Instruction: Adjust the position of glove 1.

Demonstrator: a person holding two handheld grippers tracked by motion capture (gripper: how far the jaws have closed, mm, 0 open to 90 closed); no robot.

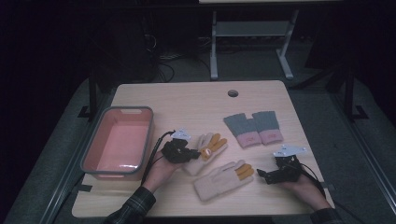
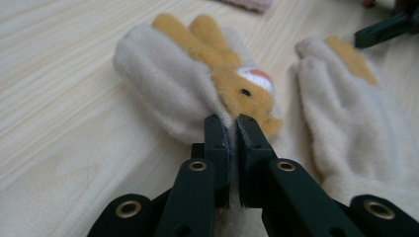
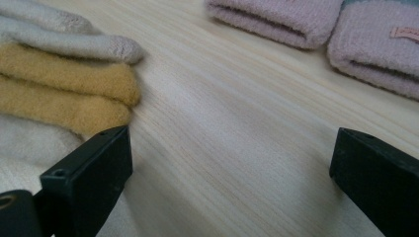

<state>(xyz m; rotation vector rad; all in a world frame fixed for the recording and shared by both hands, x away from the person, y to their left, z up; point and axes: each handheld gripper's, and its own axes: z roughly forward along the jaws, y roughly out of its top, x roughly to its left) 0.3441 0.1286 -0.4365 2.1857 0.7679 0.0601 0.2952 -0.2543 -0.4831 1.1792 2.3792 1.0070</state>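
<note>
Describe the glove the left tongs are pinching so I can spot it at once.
Start at the pink bin on the table's left. Just right of it lies a cream glove with orange fingers, clamped in the left tongs. Unlike its twin nearer the person, it shows an orange animal face.
</note>
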